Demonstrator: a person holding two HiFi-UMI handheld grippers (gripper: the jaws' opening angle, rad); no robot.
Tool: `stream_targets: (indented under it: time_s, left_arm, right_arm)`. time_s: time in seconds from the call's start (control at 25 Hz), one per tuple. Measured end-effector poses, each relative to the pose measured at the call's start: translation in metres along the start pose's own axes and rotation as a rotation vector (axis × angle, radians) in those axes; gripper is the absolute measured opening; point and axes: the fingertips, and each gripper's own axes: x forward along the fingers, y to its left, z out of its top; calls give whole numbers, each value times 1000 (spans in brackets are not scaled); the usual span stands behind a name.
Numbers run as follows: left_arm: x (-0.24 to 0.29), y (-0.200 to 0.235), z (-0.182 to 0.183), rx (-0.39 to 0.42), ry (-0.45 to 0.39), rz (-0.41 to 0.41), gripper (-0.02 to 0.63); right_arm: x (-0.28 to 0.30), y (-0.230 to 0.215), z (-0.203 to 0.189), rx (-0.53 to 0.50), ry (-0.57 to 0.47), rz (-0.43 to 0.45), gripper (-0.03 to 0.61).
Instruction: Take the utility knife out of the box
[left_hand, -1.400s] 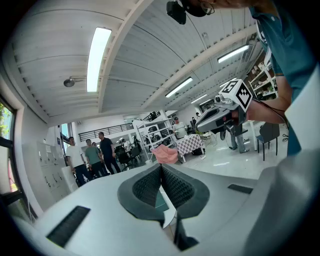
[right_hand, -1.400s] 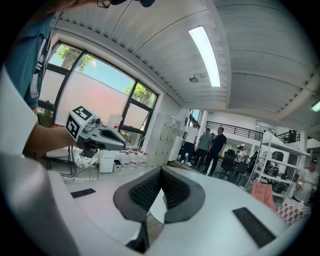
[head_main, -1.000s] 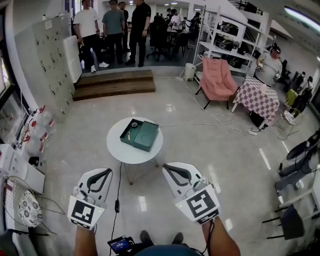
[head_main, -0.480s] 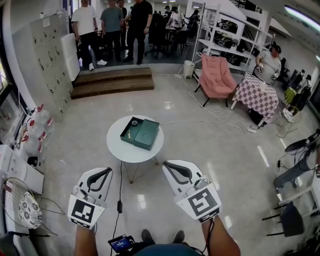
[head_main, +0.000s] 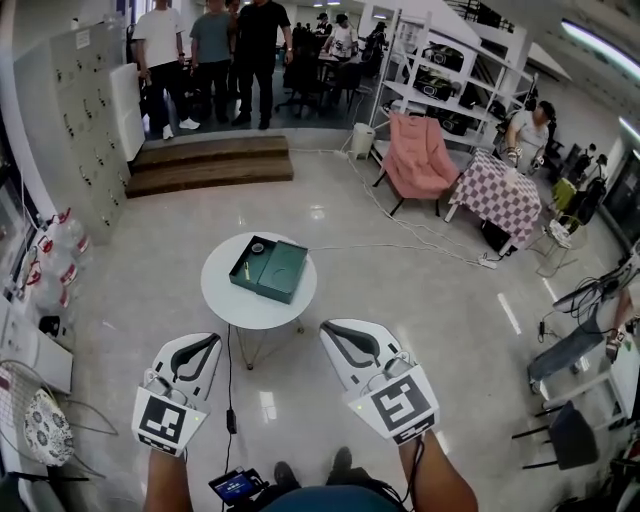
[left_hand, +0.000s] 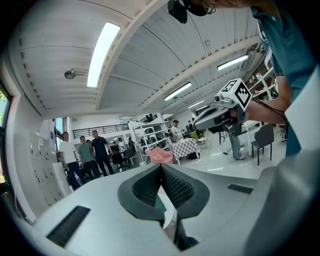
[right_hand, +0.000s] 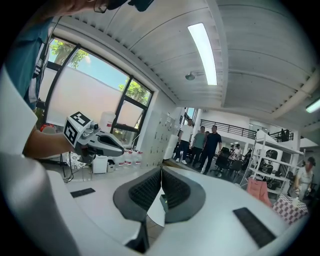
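Observation:
A dark green box (head_main: 270, 269) lies with its lid open on a small round white table (head_main: 225, 296) in the middle of the head view. In the box's left part lie small pale items (head_main: 241, 266), too small to tell a utility knife among them. My left gripper (head_main: 214, 341) and right gripper (head_main: 329, 331) hang side by side well short of the table, both pointing toward it. The left gripper (left_hand: 161, 166) has its pads together with nothing between them. So does the right gripper (right_hand: 161, 170). Each gripper view shows the other gripper held level at the side.
Several people (head_main: 210, 45) stand at the back by low wooden steps (head_main: 208, 164). A pink chair (head_main: 415, 155) and a checked table (head_main: 503, 196) stand at the right, grey lockers (head_main: 85, 110) at the left. A black cable (head_main: 229, 372) runs across the floor under the table.
The table with the box has drifted left and slightly lower in the head view. Both grippers keep the same pose and stay shut.

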Motion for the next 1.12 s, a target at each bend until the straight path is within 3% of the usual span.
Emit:
stream_targets:
  time_s: [0.4,1.12]
  left_arm:
    - [38,16,-8,5,34,48,18]
    - [180,37,-2,-7,142,204,18]
  right_arm:
    - [39,-41,-16,-10,-31,62,37]
    - [125,-175,-56,31,-77,268,37]
